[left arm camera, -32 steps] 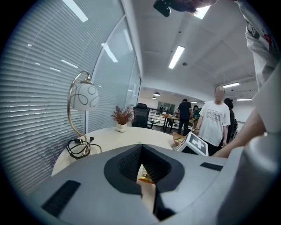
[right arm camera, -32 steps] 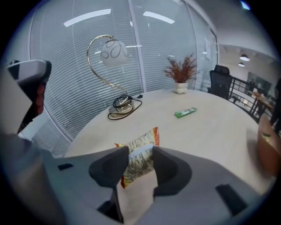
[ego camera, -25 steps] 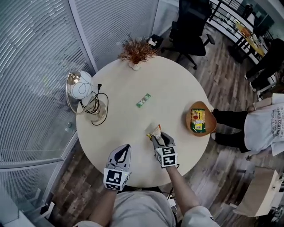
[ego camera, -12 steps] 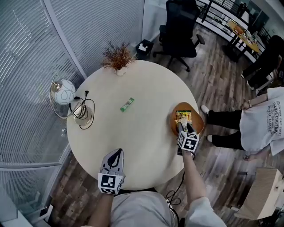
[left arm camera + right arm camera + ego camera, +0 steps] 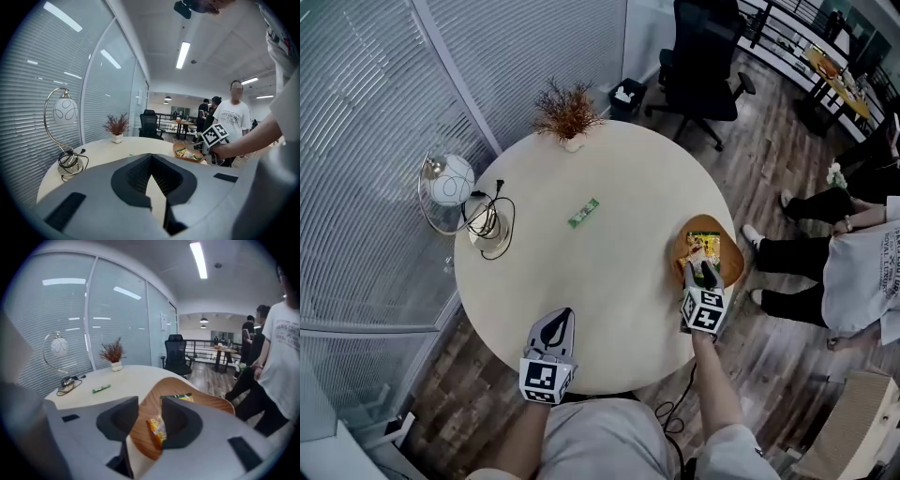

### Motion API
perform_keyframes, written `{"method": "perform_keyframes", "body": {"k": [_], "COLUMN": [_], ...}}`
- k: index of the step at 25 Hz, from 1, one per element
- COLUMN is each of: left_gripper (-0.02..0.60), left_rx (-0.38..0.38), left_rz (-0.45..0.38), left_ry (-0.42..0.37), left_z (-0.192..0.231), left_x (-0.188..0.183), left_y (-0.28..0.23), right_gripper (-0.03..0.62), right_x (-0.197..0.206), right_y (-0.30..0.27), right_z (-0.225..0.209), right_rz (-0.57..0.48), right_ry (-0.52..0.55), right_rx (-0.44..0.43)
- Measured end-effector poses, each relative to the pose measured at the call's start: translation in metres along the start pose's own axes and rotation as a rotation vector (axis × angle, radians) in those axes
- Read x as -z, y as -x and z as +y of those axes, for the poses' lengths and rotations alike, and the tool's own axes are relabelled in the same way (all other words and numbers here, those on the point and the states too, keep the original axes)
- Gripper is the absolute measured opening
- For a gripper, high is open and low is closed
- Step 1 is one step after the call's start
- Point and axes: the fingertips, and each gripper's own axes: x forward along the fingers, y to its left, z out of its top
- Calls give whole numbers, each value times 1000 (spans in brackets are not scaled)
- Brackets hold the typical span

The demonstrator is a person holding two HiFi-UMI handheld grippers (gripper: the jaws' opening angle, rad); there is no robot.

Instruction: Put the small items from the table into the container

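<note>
Jaws are being opened around an orange-yellow snack packet [image 5: 158, 430] above the oval wooden bowl [image 5: 737, 246].
The right gripper [image 5: 703, 274] is being held out over the bowl at the right edge of the round cream table [image 5: 609, 291], tilted slightly down; the packet is leaning on one pad only. A green-and-yellow packet [image 5: 698, 248] is lying in the bowl. The left gripper [image 5: 566, 314] is being held at the near edge, jaws together, empty. A slim green wrapped bar [image 5: 583, 213] is lying mid-table, well apart from both (wrapper print is too small to be read).
</note>
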Motion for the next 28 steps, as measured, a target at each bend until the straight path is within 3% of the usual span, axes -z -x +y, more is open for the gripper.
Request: {"method": "perform_keyframes", "body": {"k": [2, 3, 12, 17, 28], "left_gripper": [-8, -8, -8, -8, -8], "left_rx": [5, 8, -9, 7, 84], "left_rz": [-11, -17, -36, -38, -29], "left_ry": [7, 8, 16, 30, 23], "left_z": [-2, -1, 44, 63, 102], "left_x": [-4, -6, -11, -9, -4], "left_y": [-6, -9, -18, -20, -39], "right_gripper": [68, 44, 17, 17, 17], "right_x": [-22, -32, -59, -37, -27], "right_y": [21, 30, 84, 89, 43], "right_z": [28, 45, 215, 267, 303], "right_rz": [-82, -119, -256, -206, -130], "right_ry": [31, 44, 11, 34, 30], "right_rx": [-70, -107, -336, -362, -313]}}
